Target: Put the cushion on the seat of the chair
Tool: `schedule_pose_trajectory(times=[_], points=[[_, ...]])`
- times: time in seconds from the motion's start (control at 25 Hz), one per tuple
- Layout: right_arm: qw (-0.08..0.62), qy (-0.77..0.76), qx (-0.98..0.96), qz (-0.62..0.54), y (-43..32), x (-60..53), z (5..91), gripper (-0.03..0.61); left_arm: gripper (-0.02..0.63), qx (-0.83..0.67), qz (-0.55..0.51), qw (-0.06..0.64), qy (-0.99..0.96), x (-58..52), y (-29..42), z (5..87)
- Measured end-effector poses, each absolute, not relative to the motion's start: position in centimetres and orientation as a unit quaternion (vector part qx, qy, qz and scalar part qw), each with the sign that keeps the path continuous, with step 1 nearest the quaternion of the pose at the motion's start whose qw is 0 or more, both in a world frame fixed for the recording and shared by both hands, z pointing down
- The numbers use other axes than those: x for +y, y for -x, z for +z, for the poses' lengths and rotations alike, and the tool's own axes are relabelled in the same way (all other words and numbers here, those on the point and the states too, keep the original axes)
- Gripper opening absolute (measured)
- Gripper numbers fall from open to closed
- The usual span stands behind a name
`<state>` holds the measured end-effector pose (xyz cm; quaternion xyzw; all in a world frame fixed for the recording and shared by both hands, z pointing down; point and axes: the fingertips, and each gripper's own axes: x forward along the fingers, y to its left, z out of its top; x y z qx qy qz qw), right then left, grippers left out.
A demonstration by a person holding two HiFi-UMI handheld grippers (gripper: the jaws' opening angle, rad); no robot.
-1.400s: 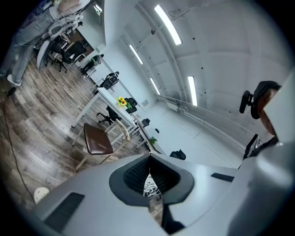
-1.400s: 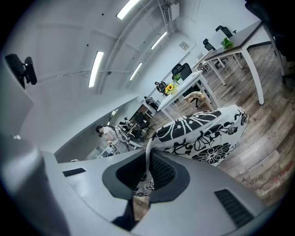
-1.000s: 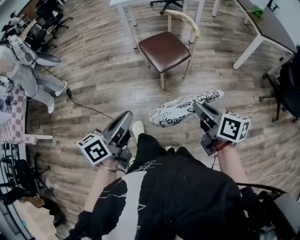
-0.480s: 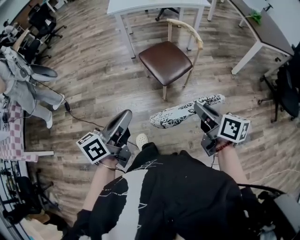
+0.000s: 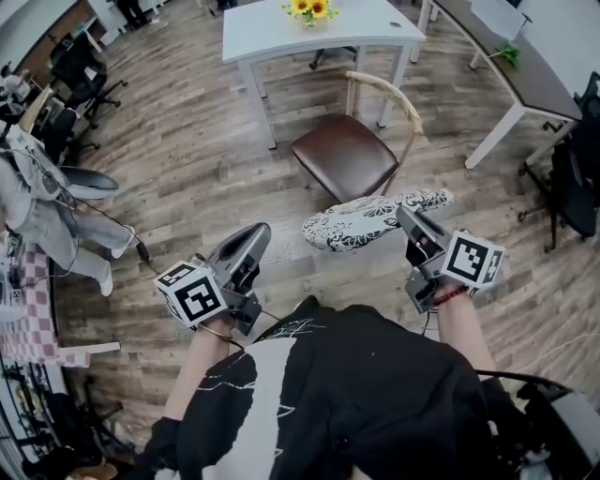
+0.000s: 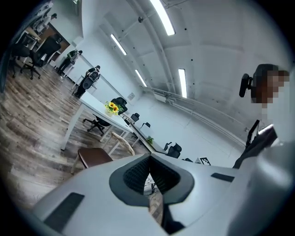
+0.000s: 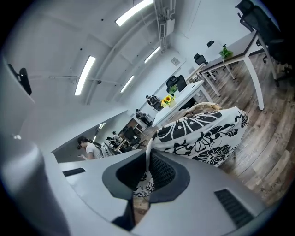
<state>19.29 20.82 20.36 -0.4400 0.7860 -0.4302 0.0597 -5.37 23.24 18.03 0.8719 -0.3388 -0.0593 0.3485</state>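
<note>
A wooden chair with a brown seat (image 5: 349, 157) stands ahead of me on the plank floor, its curved backrest on the far right side. The black-and-white floral cushion (image 5: 370, 217) hangs flat in the air just short of the seat's near edge. My right gripper (image 5: 404, 213) is shut on the cushion's right end; in the right gripper view the cushion (image 7: 203, 133) spreads out from the closed jaws (image 7: 148, 159). My left gripper (image 5: 257, 232) is to the cushion's left, shut and holding nothing. In the left gripper view the chair seat (image 6: 94, 156) shows beyond the jaws (image 6: 149, 163).
A white table (image 5: 281, 28) with sunflowers stands behind the chair. A dark desk (image 5: 525, 70) and a black office chair (image 5: 574, 173) are at the right. A person (image 5: 37, 202) stands at the left, with a cable (image 5: 141, 251) on the floor nearby.
Both grippers have moved toward the chair, the right one carrying the cushion. The chair now lies closer to the cushion's far edge, and the white table has come into view.
</note>
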Motion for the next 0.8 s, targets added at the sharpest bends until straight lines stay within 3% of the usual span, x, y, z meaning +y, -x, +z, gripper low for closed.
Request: schedule_pose_trajectory(times=[0.2,0.52,0.8], points=[[0.073,0.473,0.760,-0.440,-16.8,18.7,20.5,0.029,0.011,-0.327,-0.016,0.342,-0.881,21.1,8.4,18.9],[0.091,0.463,0.755,-0.454,-13.0,16.4,21.4,0.029,0.011,-0.318,-0.037,0.369,-0.873,19.6,11.6,20.3],[0.056,0.485,0.735,-0.471,-11.5,15.5,22.9,0.029,0.011,-0.328,-0.038,0.389,-0.860,19.0,14.0,22.1]])
